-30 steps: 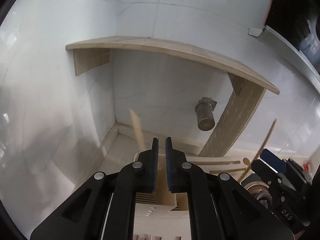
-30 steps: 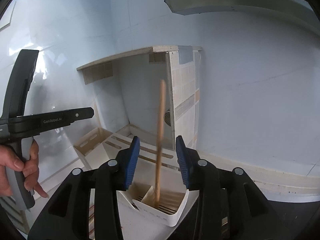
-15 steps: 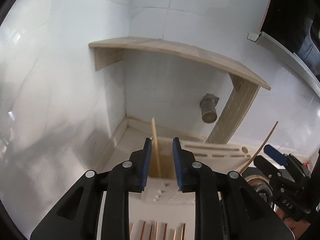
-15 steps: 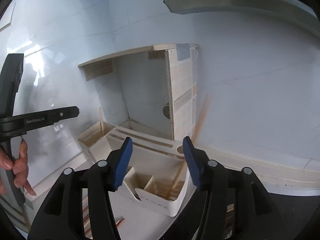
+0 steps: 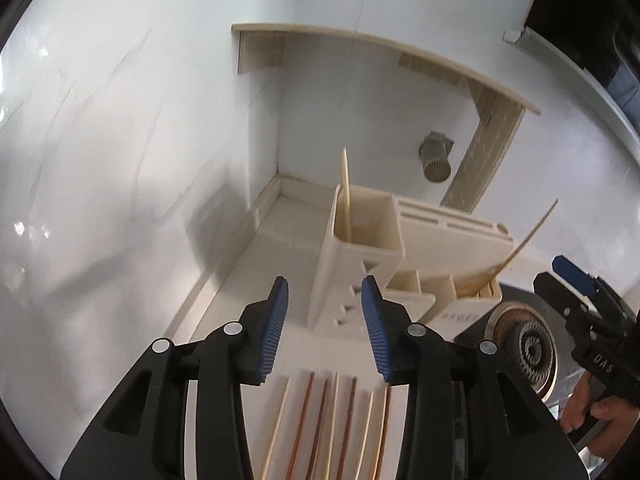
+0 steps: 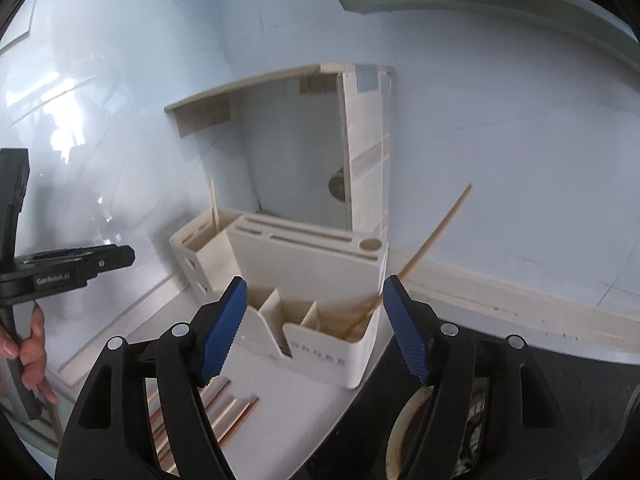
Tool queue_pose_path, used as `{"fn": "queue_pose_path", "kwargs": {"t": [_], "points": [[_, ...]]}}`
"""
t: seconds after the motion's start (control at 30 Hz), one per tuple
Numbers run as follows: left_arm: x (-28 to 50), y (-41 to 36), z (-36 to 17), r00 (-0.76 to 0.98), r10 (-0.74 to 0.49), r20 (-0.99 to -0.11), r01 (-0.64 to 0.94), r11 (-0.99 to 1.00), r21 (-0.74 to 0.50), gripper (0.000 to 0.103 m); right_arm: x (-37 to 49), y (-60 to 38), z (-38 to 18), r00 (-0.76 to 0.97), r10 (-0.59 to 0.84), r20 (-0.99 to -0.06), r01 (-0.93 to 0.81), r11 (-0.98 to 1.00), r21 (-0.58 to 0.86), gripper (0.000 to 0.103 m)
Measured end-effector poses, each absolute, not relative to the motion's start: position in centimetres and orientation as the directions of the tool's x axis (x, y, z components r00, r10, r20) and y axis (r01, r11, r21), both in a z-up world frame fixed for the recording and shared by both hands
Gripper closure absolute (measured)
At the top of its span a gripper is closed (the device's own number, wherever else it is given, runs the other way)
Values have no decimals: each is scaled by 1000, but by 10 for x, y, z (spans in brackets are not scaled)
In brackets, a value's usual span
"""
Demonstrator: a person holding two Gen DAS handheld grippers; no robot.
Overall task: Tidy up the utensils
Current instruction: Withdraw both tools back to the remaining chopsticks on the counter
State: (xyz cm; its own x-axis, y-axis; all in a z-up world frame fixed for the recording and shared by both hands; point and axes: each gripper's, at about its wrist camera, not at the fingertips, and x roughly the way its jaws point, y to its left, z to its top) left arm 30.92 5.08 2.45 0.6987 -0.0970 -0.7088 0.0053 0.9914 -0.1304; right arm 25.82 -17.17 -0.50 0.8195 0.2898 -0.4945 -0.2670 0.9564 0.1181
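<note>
Left gripper (image 5: 324, 320) fingers spread wide, nothing between them, hovering over the white counter (image 5: 248, 280). Right gripper (image 6: 316, 328) fingers also wide apart, empty.

Cream utensil holder (image 6: 320, 276) stands on the counter in the wall corner, under a wooden shelf (image 6: 256, 84). In the right wrist view it sits dead ahead between the fingers; slotted knife-block section at back, open compartments in front. One chopstick (image 6: 424, 248) leans out of the front right compartment, tip pointing to about 2 o'clock, base hidden inside the compartment. A second chopstick (image 6: 215, 206) stands near upright in the tall side compartment at 10 o'clock from the gripper.

Left wrist view: the upright chopstick (image 5: 346, 196) is in the tall compartment at 12 o'clock just beyond the fingers, tilted slightly; the leaning chopstick (image 5: 528, 232) shows at 2 o'clock. Loose chopsticks (image 5: 332, 420) lie in a row on the counter at 6 o'clock under the left gripper, some pale wood, some copper-coloured; exact count unclear, likely six or seven, lower ends cut off by the frame. Same row (image 6: 224, 408) appears at 7 o'clock in the right wrist view, partly behind the left finger.

A stove burner (image 5: 528, 344) sits at 3 o'clock beside the holder. Metal drain fitting (image 5: 436, 158) on the wall under the shelf.
</note>
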Motion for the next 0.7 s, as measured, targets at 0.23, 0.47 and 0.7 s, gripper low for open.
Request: {"fn": "queue_pose_path", "kwargs": {"t": [0.23, 0.47, 0.7], "points": [[291, 60, 7, 645, -109, -756, 6, 991, -137, 58, 246, -168, -16, 787, 283, -548, -250, 959, 136, 29], [269, 67, -20, 615, -128, -778, 20, 989, -147, 57, 240, -157, -32, 721, 260, -643, -228, 964, 134, 28], [257, 73, -41, 563, -114, -819, 33, 993, -115, 56, 232, -140, -50, 679, 256, -688, -248, 962, 113, 28]]}}
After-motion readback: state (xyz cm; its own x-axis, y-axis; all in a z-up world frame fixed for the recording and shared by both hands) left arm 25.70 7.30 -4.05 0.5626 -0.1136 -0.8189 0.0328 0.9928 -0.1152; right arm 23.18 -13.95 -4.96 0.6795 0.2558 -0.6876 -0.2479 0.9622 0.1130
